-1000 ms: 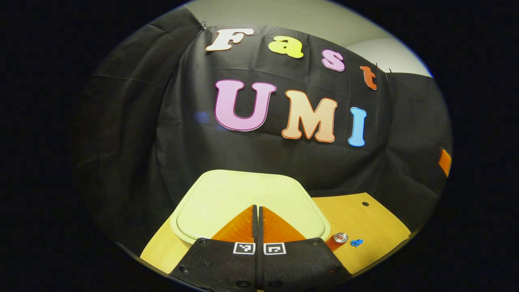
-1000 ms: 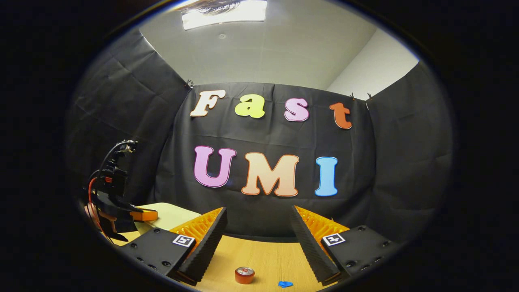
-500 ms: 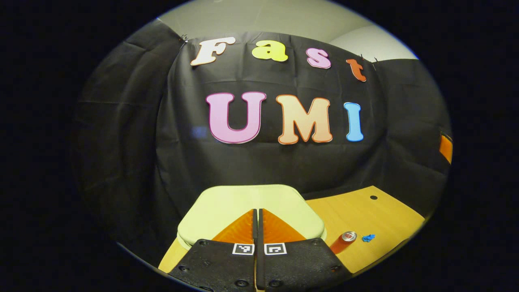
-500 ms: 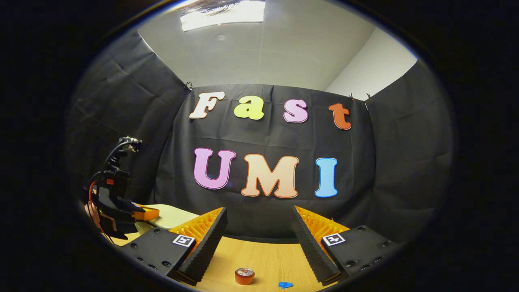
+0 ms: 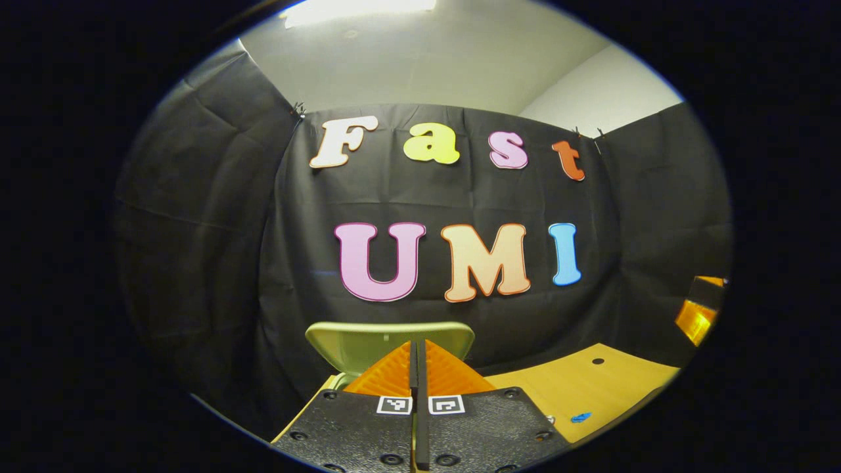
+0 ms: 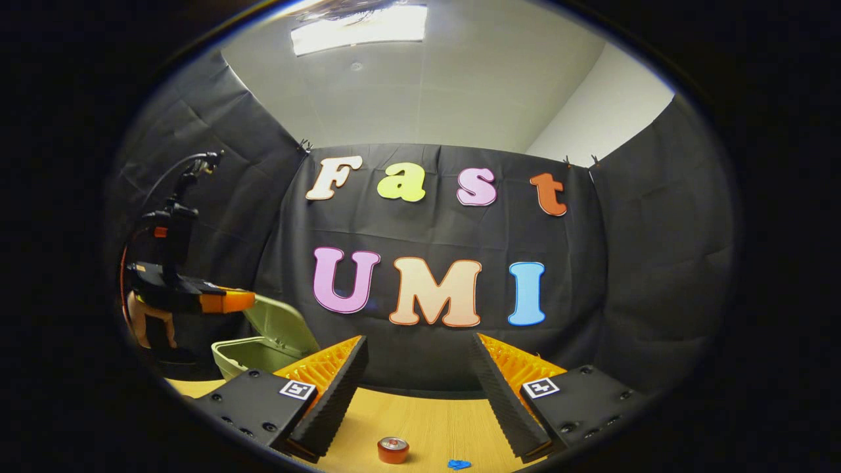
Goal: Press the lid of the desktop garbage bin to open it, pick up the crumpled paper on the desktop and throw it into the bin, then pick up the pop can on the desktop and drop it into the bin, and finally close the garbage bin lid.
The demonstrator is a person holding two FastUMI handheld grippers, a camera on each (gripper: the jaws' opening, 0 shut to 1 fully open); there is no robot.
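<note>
Now my left gripper [image 5: 418, 358], fingers pressed together, sits low centre before the raised lid [image 5: 368, 341]; my right gripper [image 6: 418, 368] gapes, with can [image 6: 393, 450] and blue paper [image 6: 459, 464] at bottom centre between its 2 fingers.

Left gripper view sits right up close behind the bin [image 5: 387, 341], facing its raised lid. Right gripper view hangs farther off, bin [image 6: 253, 351] at left; both share the worktop [image 5: 591, 387].
</note>
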